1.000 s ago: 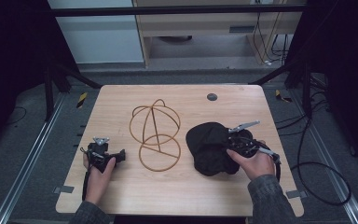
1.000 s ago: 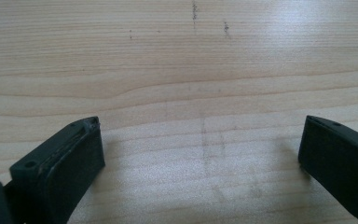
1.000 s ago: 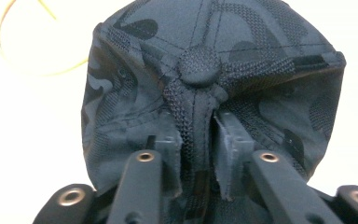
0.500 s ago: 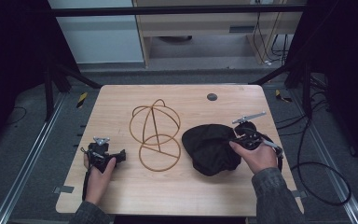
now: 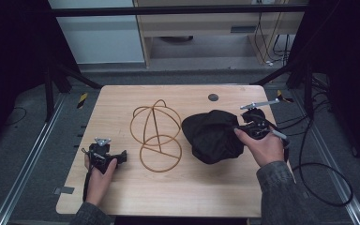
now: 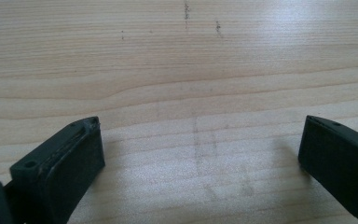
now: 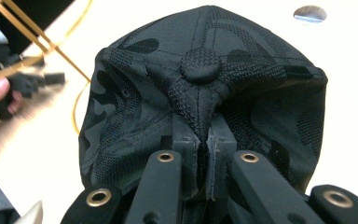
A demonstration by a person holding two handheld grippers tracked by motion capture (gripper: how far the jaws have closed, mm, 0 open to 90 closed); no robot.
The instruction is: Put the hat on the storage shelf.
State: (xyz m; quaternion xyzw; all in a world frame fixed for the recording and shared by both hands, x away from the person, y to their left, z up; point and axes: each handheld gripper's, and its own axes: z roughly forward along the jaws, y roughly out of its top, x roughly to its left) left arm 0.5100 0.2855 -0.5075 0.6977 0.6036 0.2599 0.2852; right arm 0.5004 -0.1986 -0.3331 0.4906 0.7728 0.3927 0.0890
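A black camouflage cap hangs off the table at the right, bunched where its crown is pinched. My right gripper is shut on that fabric; in the right gripper view the jaws meet on a fold just below the cap's top button. A gold wire dome stand sits on a ring at the table's middle, left of the cap; its wires show beyond the cap. My left gripper rests at the front left, open, with bare wood between its jaws.
The wooden table has a small dark round hole near its back edge. Cables trail off the right side to the grey floor. Dark frame posts stand at both back corners.
My right gripper has closed on the cap's crown and risen, pulling the cap up and slightly right so it hangs bunched. The left gripper has stayed put.
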